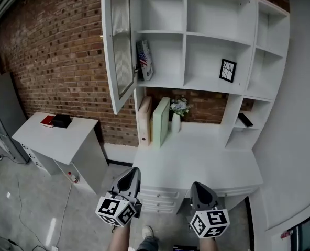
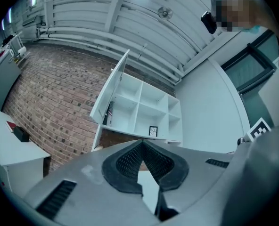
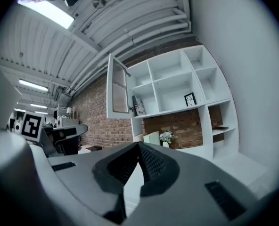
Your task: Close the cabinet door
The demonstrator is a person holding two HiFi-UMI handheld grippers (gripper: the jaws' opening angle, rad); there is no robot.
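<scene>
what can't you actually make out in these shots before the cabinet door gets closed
- Head view: the cabinet door loses its top to the upper edge.
- Head view: the magazine print is too small to read.
- Head view: the dark item is too small to identify.
- Left gripper view: the left gripper covers most of the desk.

A white desk [image 1: 197, 158] is set against a brick wall [image 1: 55, 51]. Two upright folders [image 1: 161, 120] and a vase of flowers [image 1: 177, 117] are stood at its back. A red book [image 1: 47, 121] and a black box [image 1: 62, 120] are laid side by side on a smaller desk [image 1: 66, 140] at the left.
</scene>
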